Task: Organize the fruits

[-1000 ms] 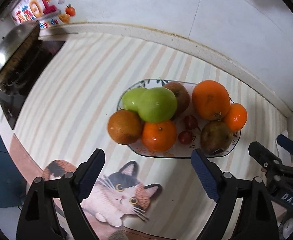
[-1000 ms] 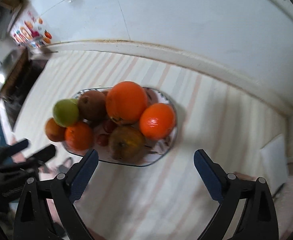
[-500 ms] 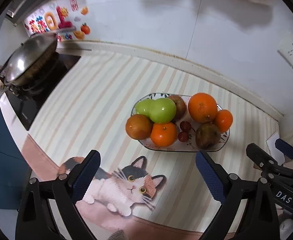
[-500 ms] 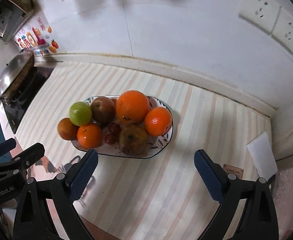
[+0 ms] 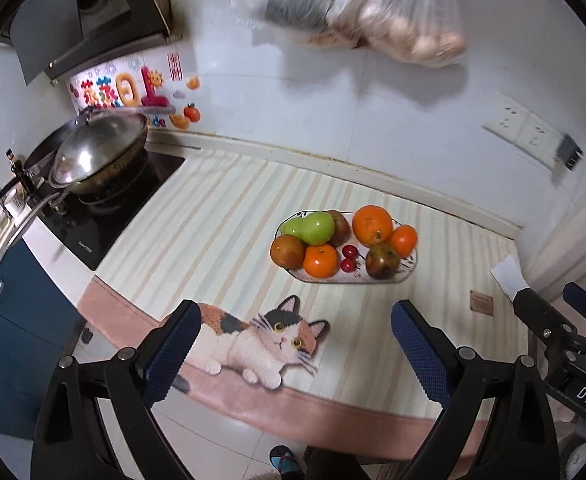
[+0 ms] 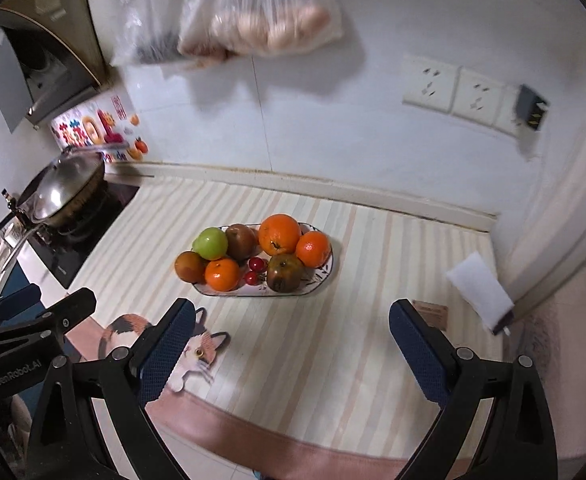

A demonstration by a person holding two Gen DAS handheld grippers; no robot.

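A patterned oval plate [image 5: 410,270] [image 6: 325,276] on the striped counter mat holds piled fruit: green apples [image 5: 317,227] [image 6: 209,243], oranges [image 5: 372,221] [image 6: 279,234], brownish fruits [image 5: 382,261] [image 6: 285,273] and small red cherries [image 5: 348,258] [image 6: 255,270]. My left gripper [image 5: 295,354] hangs open well above and in front of the plate, nothing between its blue pads. My right gripper [image 6: 291,350] is likewise open and empty, high above the mat's front. Each gripper shows at the edge of the other's view.
A lidded wok [image 5: 97,156] [image 6: 61,192] sits on a black hob at the left. Plastic bags [image 5: 393,12] [image 6: 253,20] hang on the tiled wall. Wall sockets [image 6: 453,88] are at the right, and a white cloth [image 6: 479,290] lies at the counter's right end. The mat has a cat print [image 5: 269,340].
Both grippers have pulled up and back from the plate, so the fruit looks smaller and farther, and the wall, bags and hob have come into view. Both have stayed empty.
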